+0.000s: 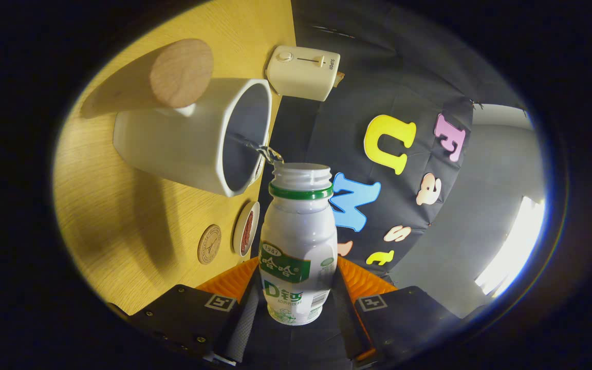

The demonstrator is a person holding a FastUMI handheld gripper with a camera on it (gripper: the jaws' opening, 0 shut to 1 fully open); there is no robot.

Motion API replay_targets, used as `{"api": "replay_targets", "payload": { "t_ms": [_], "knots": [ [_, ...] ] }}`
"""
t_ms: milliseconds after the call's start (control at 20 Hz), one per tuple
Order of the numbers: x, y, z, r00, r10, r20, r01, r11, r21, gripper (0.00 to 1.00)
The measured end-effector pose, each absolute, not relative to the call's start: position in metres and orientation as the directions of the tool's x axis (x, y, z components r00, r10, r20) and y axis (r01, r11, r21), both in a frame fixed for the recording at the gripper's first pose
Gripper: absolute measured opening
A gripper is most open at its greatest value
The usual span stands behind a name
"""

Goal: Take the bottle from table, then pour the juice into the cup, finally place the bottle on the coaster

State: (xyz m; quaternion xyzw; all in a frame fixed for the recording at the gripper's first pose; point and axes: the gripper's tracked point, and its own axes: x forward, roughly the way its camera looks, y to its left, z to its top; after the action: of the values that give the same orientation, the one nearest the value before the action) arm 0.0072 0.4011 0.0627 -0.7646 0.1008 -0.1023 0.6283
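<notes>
My gripper (296,288) is shut on a white plastic bottle (298,241) with a green neck ring and green label, both fingers pressing its lower body. The view is rolled sideways, so the bottle is tipped with its open mouth at the rim of a white cup (198,141) standing on the wooden table (121,216). A thin clear stream (267,151) runs from the bottle's mouth into the cup. The cup has a round wooden knob handle (180,72). A small round brown coaster (209,244) lies on the table beside the cup, just ahead of my fingers.
A cream toaster (303,72) stands at the table's far edge beyond the cup. A small white dish with dark red contents (246,228) sits next to the coaster. Beyond the table hangs the black booth wall, with a bright window off to the side.
</notes>
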Motion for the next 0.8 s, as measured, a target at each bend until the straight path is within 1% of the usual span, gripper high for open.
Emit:
{"api": "replay_targets", "payload": {
  "t_ms": [800],
  "knots": [
    [0.0062,0.4034,0.0652,0.959,-0.280,0.041,-0.021,-0.212,-0.977,0.71]
  ]
}}
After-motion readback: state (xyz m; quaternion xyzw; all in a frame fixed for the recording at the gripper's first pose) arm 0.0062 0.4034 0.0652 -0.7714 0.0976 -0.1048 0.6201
